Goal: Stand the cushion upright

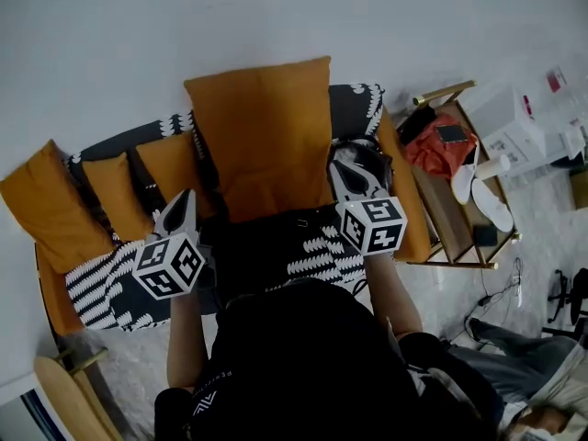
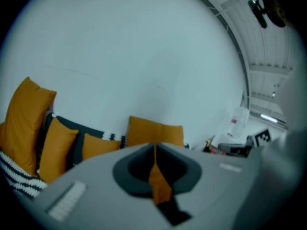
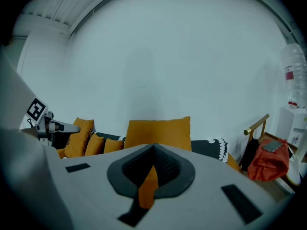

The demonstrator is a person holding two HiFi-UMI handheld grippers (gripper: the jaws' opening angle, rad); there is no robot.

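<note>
Large orange cushion (image 1: 262,136) upright at the middle of a dark patterned sofa (image 1: 356,107), back against the white wall (image 1: 138,35). 3 smaller orange cushions (image 1: 115,196) propped along the sofa's left end. Left gripper (image 1: 186,196) and right gripper (image 1: 347,154) each with jaws closed together, holding nothing. Left one in front of the small cushions, right one near the big cushion's lower right corner. Red cloth (image 1: 441,150) and 2 white shoes (image 1: 485,196) on a rack (image 1: 447,91) beside the sofa's right end.
</note>
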